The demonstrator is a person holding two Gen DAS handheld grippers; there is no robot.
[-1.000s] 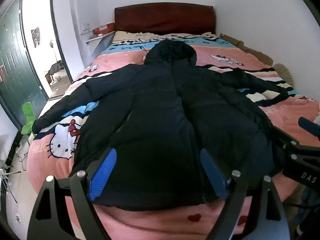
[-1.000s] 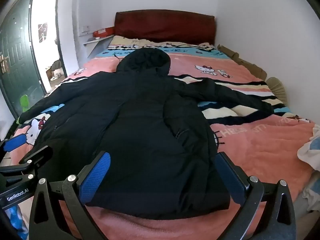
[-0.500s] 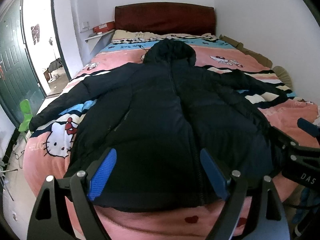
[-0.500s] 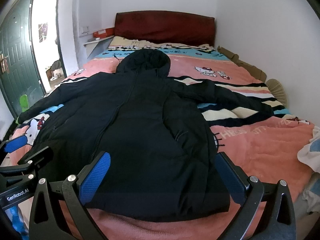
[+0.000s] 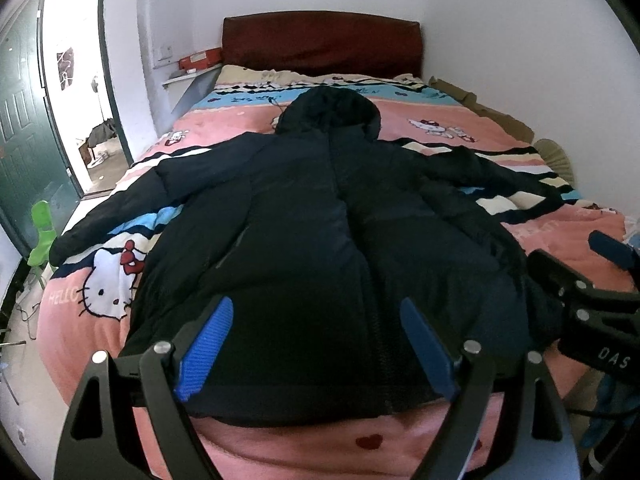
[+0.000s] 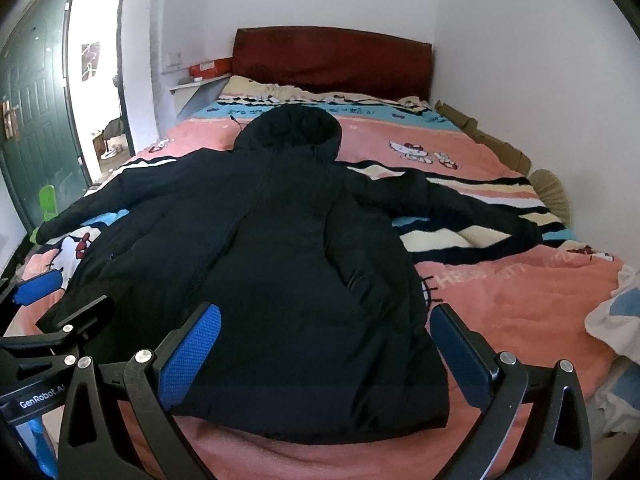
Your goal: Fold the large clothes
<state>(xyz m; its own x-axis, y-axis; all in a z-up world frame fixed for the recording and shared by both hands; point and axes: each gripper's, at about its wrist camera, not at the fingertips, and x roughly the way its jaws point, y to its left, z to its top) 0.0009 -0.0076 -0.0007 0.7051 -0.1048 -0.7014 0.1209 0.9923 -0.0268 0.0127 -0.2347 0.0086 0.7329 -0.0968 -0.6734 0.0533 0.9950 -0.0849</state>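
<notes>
A large dark hooded jacket lies spread flat on the bed, front up, hood toward the headboard, both sleeves stretched out sideways. It also shows in the right wrist view. My left gripper is open and empty, hovering over the jacket's hem at the foot of the bed. My right gripper is open and empty over the hem's right half. The right gripper also shows in the left wrist view, and the left gripper shows in the right wrist view.
The bed has a pink cartoon-cat blanket and a dark red headboard. A white wall runs along the right side. An open green door and a green chair are on the left. White cloth lies at the right.
Both grippers have drawn back slightly from the jacket and the view has lifted a little. The jacket has not moved and both grippers stay open.
</notes>
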